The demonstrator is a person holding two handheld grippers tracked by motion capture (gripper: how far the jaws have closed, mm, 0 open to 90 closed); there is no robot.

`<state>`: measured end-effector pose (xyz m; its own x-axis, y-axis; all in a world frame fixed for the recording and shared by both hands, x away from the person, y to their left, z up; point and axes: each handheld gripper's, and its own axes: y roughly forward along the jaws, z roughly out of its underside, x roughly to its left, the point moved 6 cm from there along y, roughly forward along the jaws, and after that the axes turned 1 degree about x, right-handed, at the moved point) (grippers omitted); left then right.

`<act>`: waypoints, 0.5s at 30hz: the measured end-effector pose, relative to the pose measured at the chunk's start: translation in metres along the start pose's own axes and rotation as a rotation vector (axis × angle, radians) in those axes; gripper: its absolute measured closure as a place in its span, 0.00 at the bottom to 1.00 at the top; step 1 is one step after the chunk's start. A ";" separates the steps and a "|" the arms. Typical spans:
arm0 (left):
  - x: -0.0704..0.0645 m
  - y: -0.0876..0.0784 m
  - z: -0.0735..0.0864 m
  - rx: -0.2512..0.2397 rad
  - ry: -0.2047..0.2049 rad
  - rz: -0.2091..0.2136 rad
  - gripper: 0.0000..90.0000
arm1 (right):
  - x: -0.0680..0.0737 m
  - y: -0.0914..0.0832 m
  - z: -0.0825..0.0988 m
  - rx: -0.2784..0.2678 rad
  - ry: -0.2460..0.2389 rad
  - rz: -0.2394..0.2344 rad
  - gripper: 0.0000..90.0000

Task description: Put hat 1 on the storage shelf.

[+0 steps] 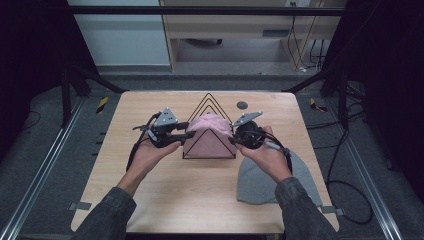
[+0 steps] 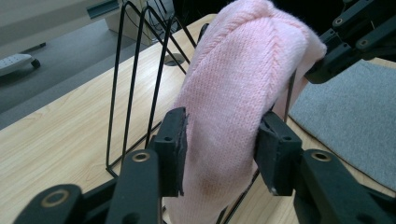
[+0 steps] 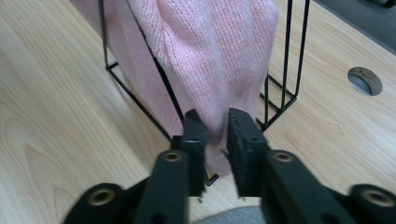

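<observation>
A pink knit hat hangs over the front of a black wire rack made of triangular frames, at the middle of the wooden table. My left gripper is at the hat's left side. In the left gripper view, the hat fills the gap between the jaws of my left gripper without being squeezed. My right gripper is at the hat's right lower corner. In the right gripper view, a thin edge of the hat lies loosely between the parted jaws of my right gripper.
A grey knit hat lies flat on the table at the right front, under the right forearm. A round cable hole sits behind the rack. Cables trail on the floor at the right.
</observation>
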<state>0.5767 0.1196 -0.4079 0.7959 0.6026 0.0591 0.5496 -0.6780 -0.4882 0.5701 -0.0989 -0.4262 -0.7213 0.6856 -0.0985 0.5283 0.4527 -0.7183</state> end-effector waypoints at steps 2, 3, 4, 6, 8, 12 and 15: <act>-0.002 -0.003 -0.001 -0.003 0.001 -0.003 0.57 | 0.001 -0.004 0.001 -0.006 0.003 0.009 0.72; -0.003 -0.005 -0.002 -0.007 -0.001 -0.005 0.54 | 0.000 -0.007 0.002 -0.019 0.007 0.013 0.67; -0.003 -0.007 -0.002 -0.007 0.002 -0.012 0.50 | 0.000 -0.010 0.002 -0.025 0.009 0.019 0.63; -0.004 -0.010 -0.002 -0.008 -0.002 -0.025 0.42 | -0.004 -0.017 0.005 -0.043 0.015 0.039 0.55; -0.005 -0.014 -0.001 -0.008 0.003 -0.036 0.35 | -0.008 -0.021 0.009 -0.051 0.025 0.056 0.49; -0.005 -0.021 0.007 0.004 -0.021 -0.050 0.22 | -0.020 -0.028 0.021 -0.061 0.054 0.092 0.37; -0.005 -0.027 0.019 0.021 -0.025 -0.059 0.16 | -0.029 -0.032 0.030 -0.057 0.079 0.122 0.27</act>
<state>0.5531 0.1423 -0.4115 0.7553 0.6520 0.0663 0.5897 -0.6320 -0.5028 0.5609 -0.1505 -0.4208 -0.6141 0.7791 -0.1260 0.6358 0.3937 -0.6639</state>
